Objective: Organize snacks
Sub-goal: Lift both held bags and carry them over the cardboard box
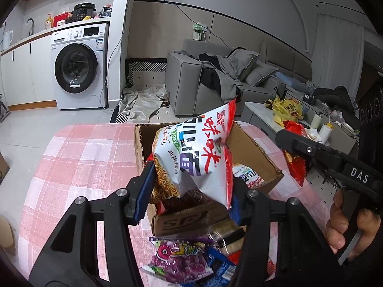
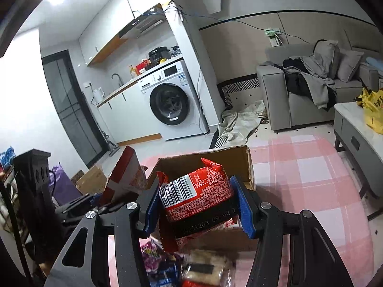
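I am reading "DAS" in white on the black body of the right gripper point(image 1: 335, 160), seen from the left wrist view. The cardboard box point(image 1: 182, 222) is showing large dark letters that look like "SF" on its near flap. The white noodle packet point(image 1: 191, 157) is carrying big red and blue Chinese characters, too distorted for me to transcribe. In the right wrist view, the red packet point(image 2: 198, 198) is showing a barcode and the stamp "251203 09:02".

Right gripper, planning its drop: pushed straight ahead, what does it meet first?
Probably the brown cardboard box: the right gripper, shut on the red snack packet, points at its far wall, though depth is unclear.
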Demonstrator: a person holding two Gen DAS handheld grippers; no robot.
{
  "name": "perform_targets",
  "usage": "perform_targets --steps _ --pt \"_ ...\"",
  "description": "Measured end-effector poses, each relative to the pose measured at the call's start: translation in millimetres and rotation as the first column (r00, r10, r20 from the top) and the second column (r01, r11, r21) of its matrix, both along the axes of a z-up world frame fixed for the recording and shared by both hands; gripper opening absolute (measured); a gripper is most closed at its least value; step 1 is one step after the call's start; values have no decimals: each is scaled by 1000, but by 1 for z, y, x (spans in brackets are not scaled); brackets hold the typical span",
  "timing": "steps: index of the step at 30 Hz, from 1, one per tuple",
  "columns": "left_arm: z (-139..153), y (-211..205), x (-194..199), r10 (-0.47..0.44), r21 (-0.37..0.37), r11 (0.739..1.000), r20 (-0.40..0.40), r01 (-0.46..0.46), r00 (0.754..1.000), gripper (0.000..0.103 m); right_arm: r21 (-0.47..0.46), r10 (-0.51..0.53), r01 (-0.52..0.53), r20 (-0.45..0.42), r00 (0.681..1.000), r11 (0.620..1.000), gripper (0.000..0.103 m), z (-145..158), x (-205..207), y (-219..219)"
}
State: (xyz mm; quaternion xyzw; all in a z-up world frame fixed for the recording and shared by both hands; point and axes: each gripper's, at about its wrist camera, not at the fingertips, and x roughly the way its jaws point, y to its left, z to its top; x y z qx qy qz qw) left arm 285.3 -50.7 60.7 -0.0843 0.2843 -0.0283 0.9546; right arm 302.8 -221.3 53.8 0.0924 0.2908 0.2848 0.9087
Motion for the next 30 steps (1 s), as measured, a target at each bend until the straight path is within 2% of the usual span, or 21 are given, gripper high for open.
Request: perform_targets --steps 7,11,24,30 --pt "-14 -3 26 3 27 1000 -6 -3 1000 50 -6 -3 3 -21 1000 1000 56 -10 22 7" --pt "-23 0 39 5 14 1000 -10 -5 1000 50 -18 -6 5 -39 999 1000 56 -20 29 12" --pt "-55 4 63 -21 23 999 -34 22 999 51 -77 20 -28 -102 995 997 56 -46 63 29" --pt "-62 -6 68 -19 108 994 -38 23 999 51 -109 23 -32 -89 996 993 53 -51 67 33"
